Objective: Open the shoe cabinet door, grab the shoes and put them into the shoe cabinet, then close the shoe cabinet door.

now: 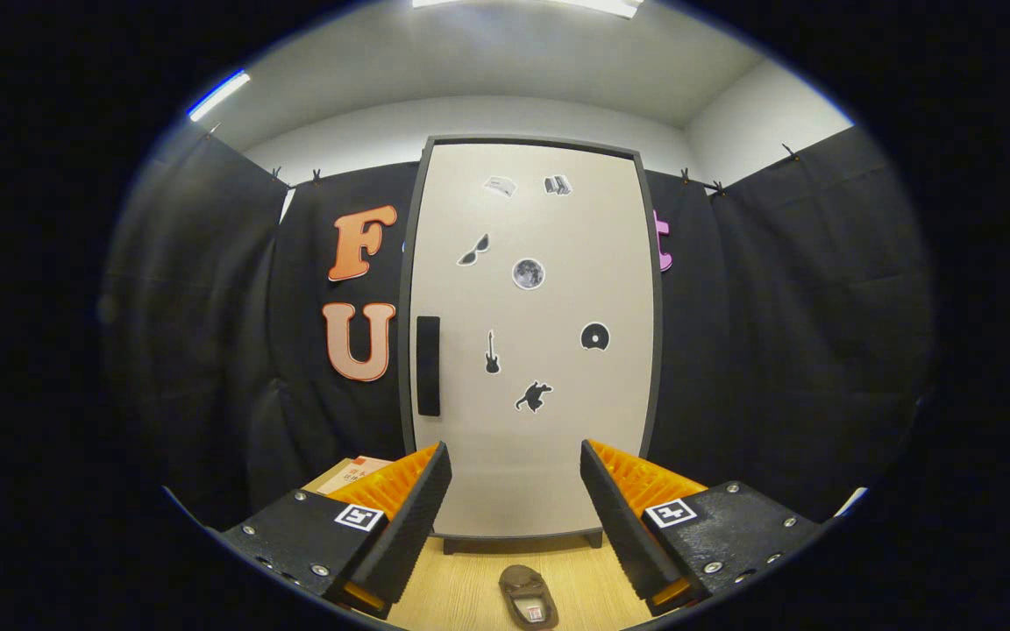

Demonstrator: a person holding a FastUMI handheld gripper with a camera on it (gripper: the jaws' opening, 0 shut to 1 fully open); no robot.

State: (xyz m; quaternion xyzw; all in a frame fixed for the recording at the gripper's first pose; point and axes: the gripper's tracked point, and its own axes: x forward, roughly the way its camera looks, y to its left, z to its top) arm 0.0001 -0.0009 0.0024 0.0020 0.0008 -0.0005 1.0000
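The shoe cabinet point(529, 342) stands upright straight ahead, its pale door shut and dotted with several small stickers. A dark vertical handle point(428, 365) sits on the door's left edge. One brown shoe point(529, 597) lies on the wooden floor point(470, 587) in front of the cabinet, low between my fingers. My gripper point(515, 478) is open, with nothing between its fingers, and is held some way back from the door.
A cardboard box point(349, 473) rests on the floor to the left of the cabinet, partly behind my left finger. Black cloth walls point(785, 333) close in the booth on both sides of the cabinet.
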